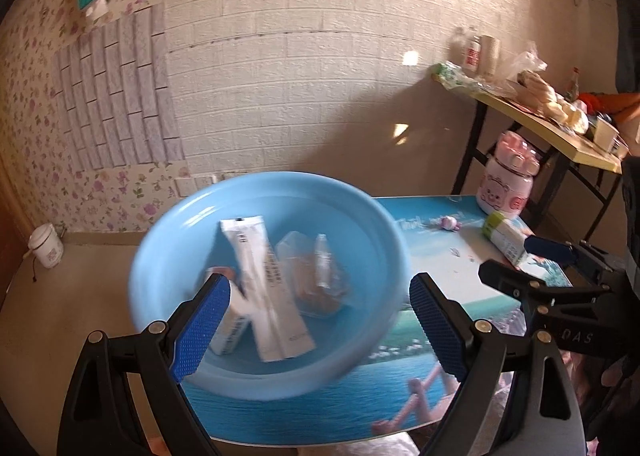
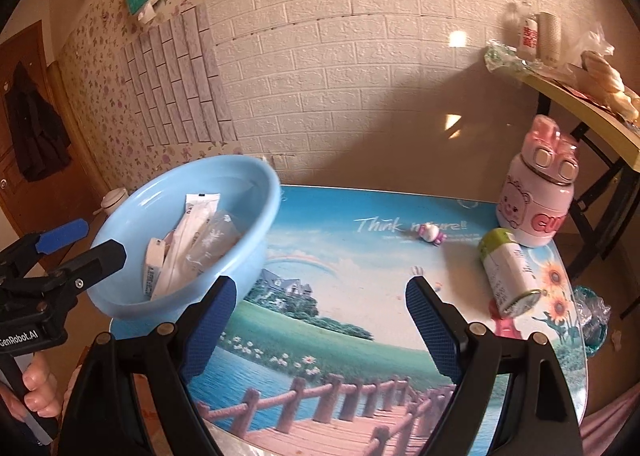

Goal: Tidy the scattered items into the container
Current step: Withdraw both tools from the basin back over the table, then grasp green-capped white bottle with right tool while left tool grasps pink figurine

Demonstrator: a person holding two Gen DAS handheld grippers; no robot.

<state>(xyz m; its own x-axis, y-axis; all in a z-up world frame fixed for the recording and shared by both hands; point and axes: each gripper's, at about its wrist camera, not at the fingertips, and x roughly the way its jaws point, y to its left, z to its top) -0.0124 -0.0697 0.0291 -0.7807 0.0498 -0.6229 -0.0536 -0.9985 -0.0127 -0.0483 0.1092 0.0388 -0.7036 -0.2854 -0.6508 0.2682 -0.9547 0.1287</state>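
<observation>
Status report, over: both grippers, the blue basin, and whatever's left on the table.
Left gripper open, over the blue basin. Right gripper open, empty. Basin holds packets; green-capped bottle and small pink toy not yet in. Nothing blocking.

Bench (image 2: 360, 296) cover print reads "Think nature!!", partly hidden by a small figurine (image 2: 431, 233). Left gripper (image 2: 76, 244) body is marked "GenRobot.AI". Pink bottle (image 2: 538, 192) shows "CU", remainder cut off. Other labels illegible.
</observation>
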